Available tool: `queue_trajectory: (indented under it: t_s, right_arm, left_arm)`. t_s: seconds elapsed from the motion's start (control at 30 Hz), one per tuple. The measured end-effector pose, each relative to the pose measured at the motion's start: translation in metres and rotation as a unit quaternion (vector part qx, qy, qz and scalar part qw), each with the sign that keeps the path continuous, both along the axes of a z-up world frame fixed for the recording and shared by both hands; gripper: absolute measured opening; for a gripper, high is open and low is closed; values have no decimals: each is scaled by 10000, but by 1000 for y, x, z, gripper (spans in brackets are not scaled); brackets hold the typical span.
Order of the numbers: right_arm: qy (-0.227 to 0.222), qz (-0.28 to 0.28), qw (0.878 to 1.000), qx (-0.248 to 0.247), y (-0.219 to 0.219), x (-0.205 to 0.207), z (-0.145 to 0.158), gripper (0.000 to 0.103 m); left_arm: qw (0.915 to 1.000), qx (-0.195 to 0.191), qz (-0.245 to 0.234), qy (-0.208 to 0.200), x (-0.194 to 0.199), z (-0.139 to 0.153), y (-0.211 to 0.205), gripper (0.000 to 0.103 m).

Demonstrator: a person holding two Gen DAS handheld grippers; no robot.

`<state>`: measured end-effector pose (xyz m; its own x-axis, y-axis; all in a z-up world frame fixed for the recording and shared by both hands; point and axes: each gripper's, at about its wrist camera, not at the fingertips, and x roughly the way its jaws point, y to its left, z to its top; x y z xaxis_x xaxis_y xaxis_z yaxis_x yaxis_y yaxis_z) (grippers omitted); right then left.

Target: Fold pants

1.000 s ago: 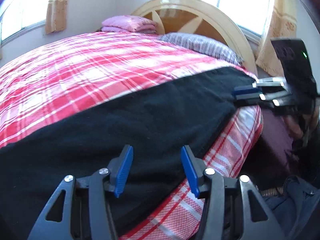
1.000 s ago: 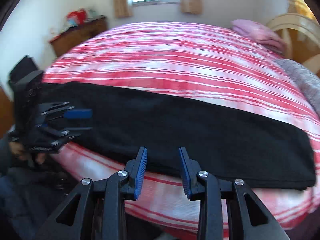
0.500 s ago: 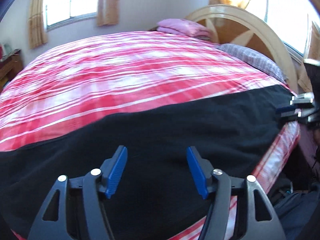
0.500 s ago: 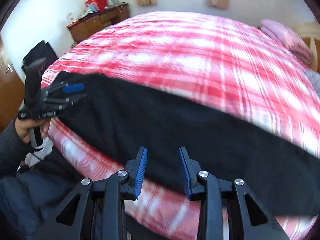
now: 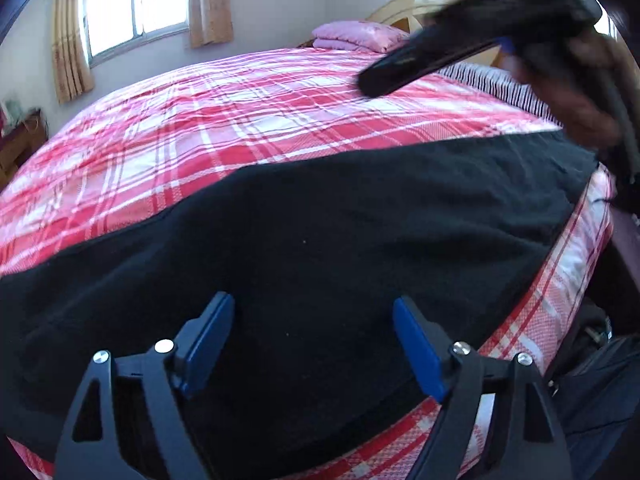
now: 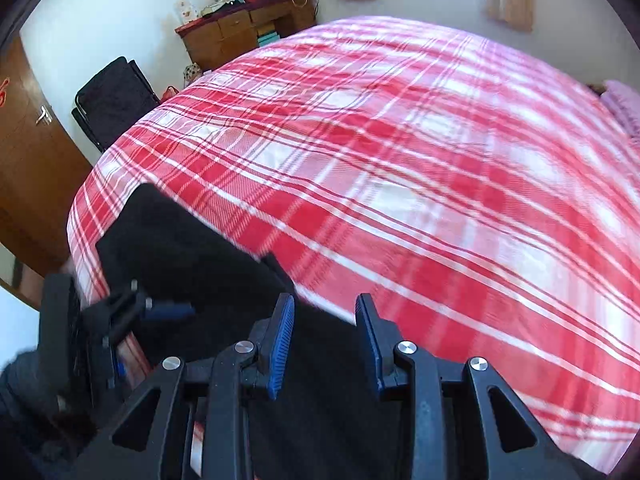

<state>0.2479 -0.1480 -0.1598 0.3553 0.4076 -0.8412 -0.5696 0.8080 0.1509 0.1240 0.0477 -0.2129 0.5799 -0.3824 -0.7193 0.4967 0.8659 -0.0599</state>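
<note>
The black fleece pants (image 5: 304, 256) lie flat in a long band along the near edge of the red-and-white plaid bed (image 5: 240, 120). This looks like the reach before a fold. The left tongs (image 5: 314, 344) hover over the cloth, jaws opening, nothing between them. The right tongs (image 6: 325, 344) stand narrow and empty. Next, each must pinch an edge.

Matt black fleecy pants (image 5: 320, 240) on woven plaid bedspread (image 5: 240, 120).

Bedspread (image 6: 420, 168) beyond the black pants (image 5: 320, 240) lies bare.
</note>
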Motion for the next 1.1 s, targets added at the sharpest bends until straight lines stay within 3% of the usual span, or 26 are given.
queue_trajectory:
  t_s: [0.17, 0.37, 0.53, 0.63, 0.7, 0.77, 0.97, 1.1]
  right_arm:
    - [685, -85, 9968, 398, 27, 33, -29, 34]
    - [1553, -312, 9840, 813, 34, 58, -58, 34]
    - [1904, -340, 9746, 1127, 31, 57, -69, 33]
    - [2016, -167, 9720, 1194, 34, 50, -69, 15]
    - [1827, -154, 9770, 1084, 36, 44, -66, 7]
    - [1546, -121, 9820, 1075, 39, 37, -56, 5]
    - [748, -152, 9900, 1186, 44, 23, -19, 3]
    - [554, -402, 9940, 858, 48, 33, -26, 2]
  left_arm:
    - [9998, -124, -98, -88, -5, -2, 6, 84]
    - [9998, -86, -171, -63, -3, -2, 6, 84]
    - [9998, -48, -194, -78, -5, -2, 5, 84]
    - [9997, -48, -202, -86, -6, -2, 5, 84]
    - [9997, -55, -212, -83, -6, -1, 5, 84]
    - [9997, -75, -219, -88, -7, -1, 6, 84]
    - [9997, -180, -116, -141, -9, 1, 8, 86]
    - [9997, -162, -138, -145, -13, 1, 4, 93]
